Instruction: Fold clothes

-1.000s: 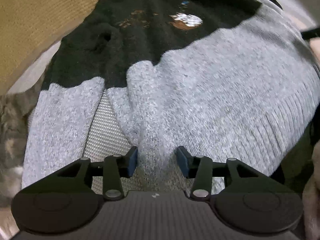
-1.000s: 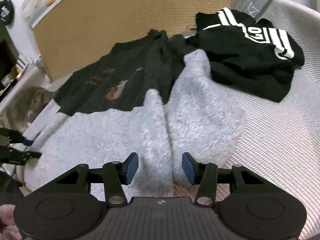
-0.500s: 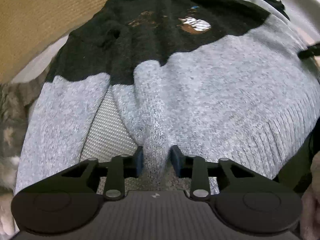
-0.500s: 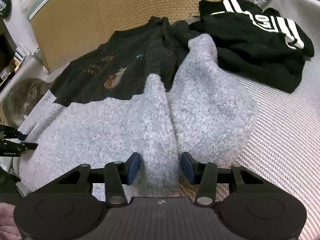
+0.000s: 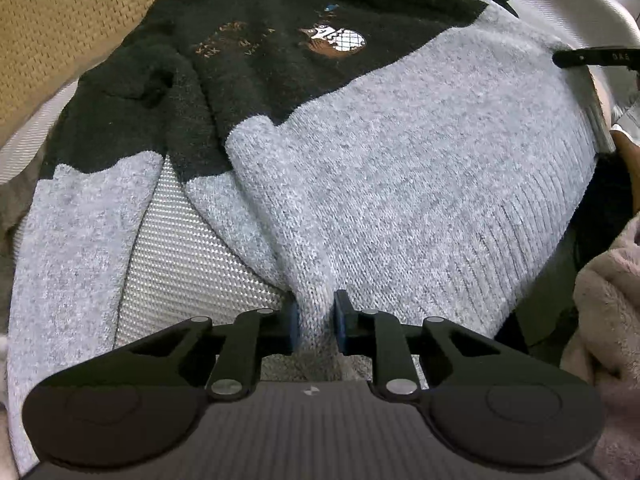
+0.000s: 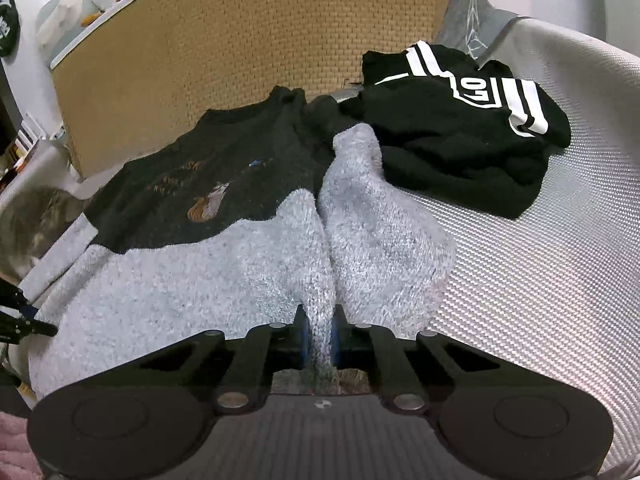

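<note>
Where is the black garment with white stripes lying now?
In the right wrist view, the striped black garment lies upper right on the silver mat, touching the grey-and-black sweater.

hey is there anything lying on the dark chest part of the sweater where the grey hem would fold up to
Nothing visible does. Both the left gripper and right gripper already pinch the grey hem of the sweater, and its dark chest is bare. The black striped garment lies beside it, off to the right.

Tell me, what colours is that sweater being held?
The sweater is black on top and grey below, with a small embroidered animal; the left wrist view shows it best.
</note>
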Action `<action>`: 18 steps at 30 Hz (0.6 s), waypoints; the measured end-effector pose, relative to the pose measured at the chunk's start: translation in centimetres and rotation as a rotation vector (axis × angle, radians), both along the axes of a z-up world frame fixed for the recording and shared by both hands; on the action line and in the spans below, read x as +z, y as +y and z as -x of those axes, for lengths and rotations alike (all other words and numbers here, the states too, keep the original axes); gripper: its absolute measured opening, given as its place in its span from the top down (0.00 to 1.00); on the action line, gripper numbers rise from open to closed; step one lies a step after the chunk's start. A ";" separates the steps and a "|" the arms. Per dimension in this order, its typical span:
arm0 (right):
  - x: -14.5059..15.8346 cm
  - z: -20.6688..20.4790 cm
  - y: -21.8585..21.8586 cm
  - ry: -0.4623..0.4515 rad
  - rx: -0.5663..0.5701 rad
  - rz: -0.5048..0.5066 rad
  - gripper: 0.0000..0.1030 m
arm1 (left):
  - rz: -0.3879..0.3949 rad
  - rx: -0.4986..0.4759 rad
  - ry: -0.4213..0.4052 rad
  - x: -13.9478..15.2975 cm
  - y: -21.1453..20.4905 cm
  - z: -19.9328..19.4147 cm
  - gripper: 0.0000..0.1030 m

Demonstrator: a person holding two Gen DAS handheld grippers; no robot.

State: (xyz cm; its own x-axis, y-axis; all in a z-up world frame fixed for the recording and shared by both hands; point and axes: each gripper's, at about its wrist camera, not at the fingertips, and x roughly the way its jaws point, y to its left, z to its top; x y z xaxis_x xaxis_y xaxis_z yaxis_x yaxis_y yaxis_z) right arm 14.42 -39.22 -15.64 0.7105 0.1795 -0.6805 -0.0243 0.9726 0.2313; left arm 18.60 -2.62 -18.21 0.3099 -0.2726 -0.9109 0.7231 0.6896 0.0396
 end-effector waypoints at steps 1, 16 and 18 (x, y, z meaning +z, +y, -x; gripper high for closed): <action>0.1 0.0 0.2 -0.003 0.009 -0.002 0.89 | -0.002 0.001 0.002 0.0 0.0 -0.2 0.78; 2.9 1.3 -2.7 -0.102 -0.063 -0.033 0.85 | 0.140 0.205 -0.199 3.6 0.5 -1.9 0.67; 3.1 1.5 -3.6 -0.101 -0.081 -0.031 0.85 | 0.145 0.221 -0.230 3.1 -0.7 -1.9 0.67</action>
